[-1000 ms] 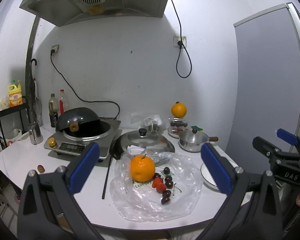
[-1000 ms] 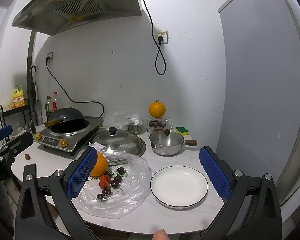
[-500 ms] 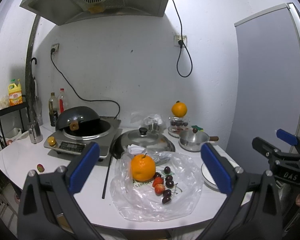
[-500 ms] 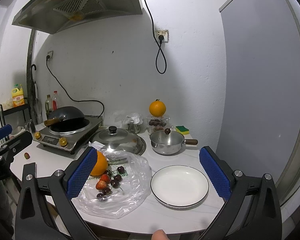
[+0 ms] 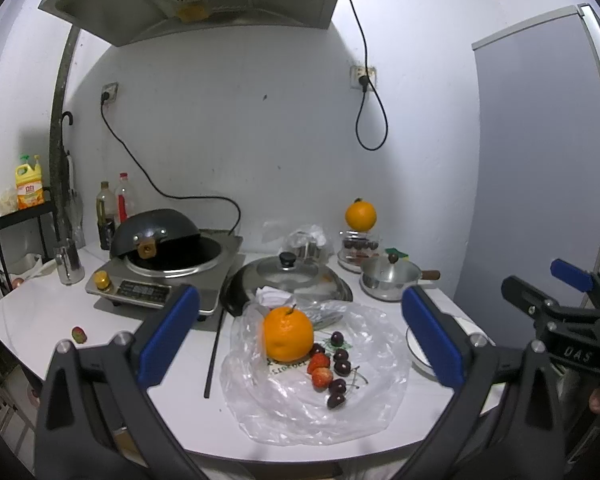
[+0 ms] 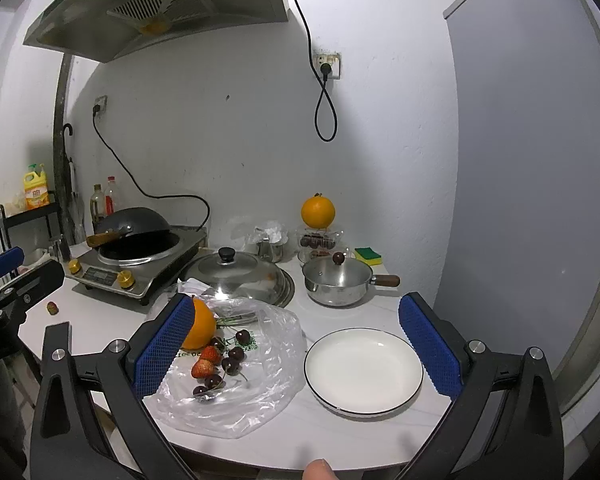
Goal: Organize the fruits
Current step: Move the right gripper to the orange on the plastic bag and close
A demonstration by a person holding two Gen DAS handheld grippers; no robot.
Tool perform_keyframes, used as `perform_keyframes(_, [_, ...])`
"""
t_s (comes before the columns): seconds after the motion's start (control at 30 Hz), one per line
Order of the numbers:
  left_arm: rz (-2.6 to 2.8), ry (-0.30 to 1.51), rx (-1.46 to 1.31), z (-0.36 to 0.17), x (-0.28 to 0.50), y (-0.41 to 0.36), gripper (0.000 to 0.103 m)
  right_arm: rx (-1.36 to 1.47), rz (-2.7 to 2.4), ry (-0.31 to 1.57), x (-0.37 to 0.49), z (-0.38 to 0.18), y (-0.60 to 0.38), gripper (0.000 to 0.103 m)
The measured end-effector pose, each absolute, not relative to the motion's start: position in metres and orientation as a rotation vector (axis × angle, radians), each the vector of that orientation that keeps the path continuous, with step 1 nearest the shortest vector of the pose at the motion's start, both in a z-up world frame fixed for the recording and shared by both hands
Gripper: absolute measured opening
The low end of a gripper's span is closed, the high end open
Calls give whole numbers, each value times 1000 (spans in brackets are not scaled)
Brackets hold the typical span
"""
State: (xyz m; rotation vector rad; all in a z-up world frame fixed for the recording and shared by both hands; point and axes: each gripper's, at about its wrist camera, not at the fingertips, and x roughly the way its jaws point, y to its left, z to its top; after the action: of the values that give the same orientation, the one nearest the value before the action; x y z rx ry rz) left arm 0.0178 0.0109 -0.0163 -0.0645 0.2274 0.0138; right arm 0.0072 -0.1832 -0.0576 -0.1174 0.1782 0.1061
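A clear plastic bag lies flat on the white counter, bearing an orange, two strawberries and several dark cherries. An empty white plate sits right of the bag; only its edge shows in the left wrist view. My left gripper hangs open in front of the bag, holding nothing. The right gripper is open too, before the bag and plate. A second orange rests on a clear box at the back.
At the back stand an induction cooker with a black wok, a glass-lidded pan, a small steel pot, a sponge and bottles. A small fruit lies alone at the left. A black chopstick lies beside the bag.
Both views have crept slightly nearer to the counter; the fruit, bag and plate lie as before, and both grippers stay open.
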Motion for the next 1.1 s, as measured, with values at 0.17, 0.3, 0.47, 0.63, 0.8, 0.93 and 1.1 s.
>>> perform_keyframes(0.17, [14,244,-71,-18,29,14,102,-121,104,191,15,-57,-182,103])
perform_keyframes(0.3, [16,262,-74,-20,42,18,102,-123,104,203,24,-57,-181,103])
perform_keyframes(0.47, [27,311,-86,-32,67,29,102,-132,115,237,44,-62,-177,103])
perform_keyframes(0.63, [40,370,-99,-49,95,41,102,-149,141,290,74,-73,-166,103])
perform_keyframes(0.8, [61,422,-116,-65,118,57,102,-164,172,340,103,-85,-151,103])
perform_keyframes(0.93, [81,451,-127,-75,134,69,102,-176,201,383,126,-95,-137,103])
perform_keyframes(1.1, [94,478,-134,-87,148,81,102,-186,228,417,149,-105,-124,103])
